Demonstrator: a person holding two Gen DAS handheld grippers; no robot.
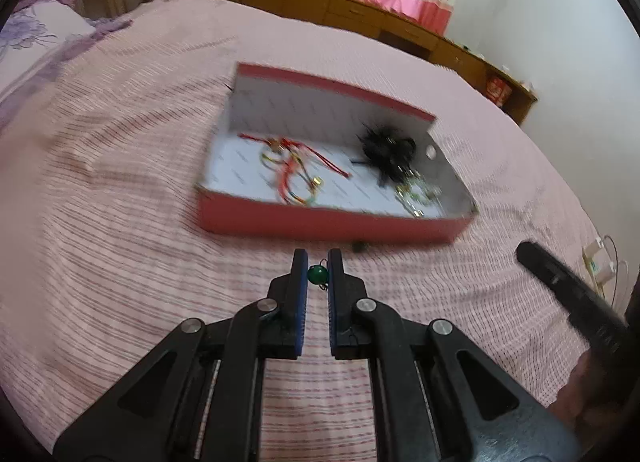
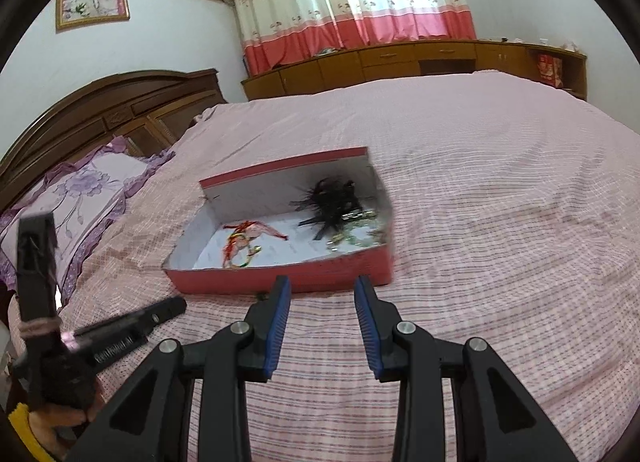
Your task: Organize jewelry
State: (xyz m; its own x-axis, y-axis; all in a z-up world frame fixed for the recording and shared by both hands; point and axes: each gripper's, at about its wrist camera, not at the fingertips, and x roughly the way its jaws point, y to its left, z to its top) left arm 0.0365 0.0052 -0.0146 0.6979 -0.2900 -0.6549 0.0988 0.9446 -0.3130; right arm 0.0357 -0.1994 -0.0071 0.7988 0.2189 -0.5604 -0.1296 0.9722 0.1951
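Left gripper (image 1: 318,274) clamps a green bead (image 1: 317,273) just short of the red box (image 1: 320,222) ahead, right gripper (image 2: 322,294) gaping empty; next, carry it over the rim and release.

Soft window daylight, motion blur, fisheye warping

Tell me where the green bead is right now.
In the left wrist view the green bead sits pinched between the tips of the left gripper, above the pink bedspread and just short of the red box's near wall.
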